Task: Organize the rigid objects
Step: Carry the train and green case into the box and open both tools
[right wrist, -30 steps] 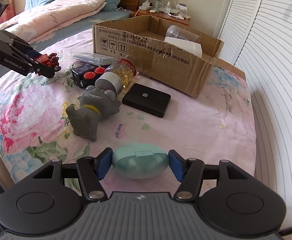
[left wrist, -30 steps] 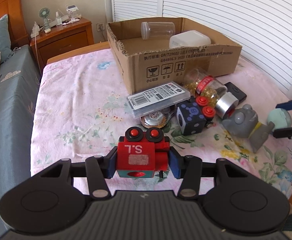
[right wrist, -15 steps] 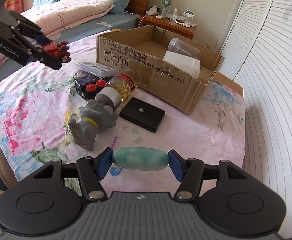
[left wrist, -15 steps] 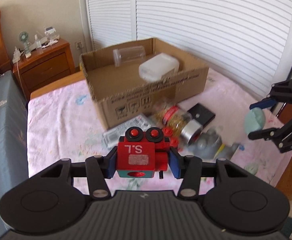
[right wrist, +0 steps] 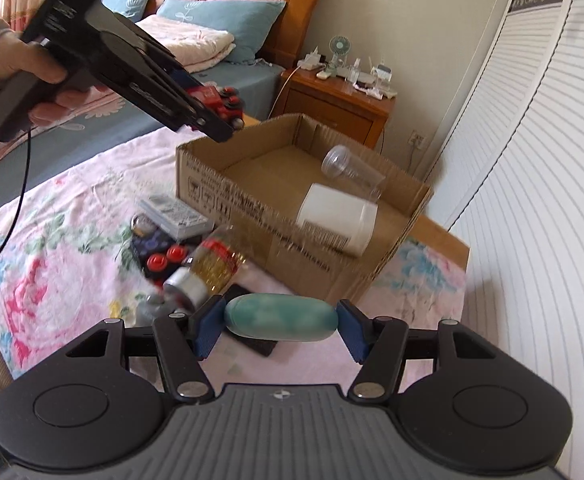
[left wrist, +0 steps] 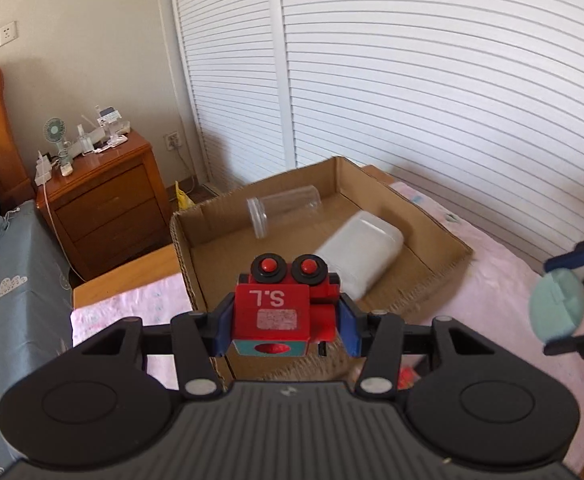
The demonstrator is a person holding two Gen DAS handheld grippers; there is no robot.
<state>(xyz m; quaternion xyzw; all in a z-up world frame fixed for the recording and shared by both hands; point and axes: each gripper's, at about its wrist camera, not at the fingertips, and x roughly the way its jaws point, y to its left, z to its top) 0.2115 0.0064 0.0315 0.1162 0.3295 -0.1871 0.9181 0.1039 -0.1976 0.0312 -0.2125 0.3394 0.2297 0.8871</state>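
— Left claw (left wrist: pixel 285 322) is clamped on the red toy train (left wrist: pixel 283 308), pads pressed to its two flat sides, and it hangs in the air just over the near wall of the cardboard box (left wrist: pixel 444 236). What has the other one got?

— Right claw (right wrist: pixel 279 330) is closed on the pale green oval case (right wrist: pixel 280 317), gripped end to end, above the flowered bed cover (right wrist: pixel 51 248) and short of the box.

— How will they handle?

— My guess: the train is stiff, blocky and light, so the flat sides are the right hold. The case looks smooth and rounded — it could slip or twist in an end-to-end grip, so a gentle set-down suits it better than a drop.

— Count, please.

— In the box: one clear plastic jar (right wrist: pixel 352 170) on its side and one white tub (right wrist: pixel 338 220). Outside it on the bed: one bottle of yellow capsules (right wrist: pixel 207 268), one flat clear case (right wrist: pixel 173 212) and one dark block with red knobs (right wrist: pixel 159 254). A black slab shows behind the green case, and something grey beside it is too blurred to name.
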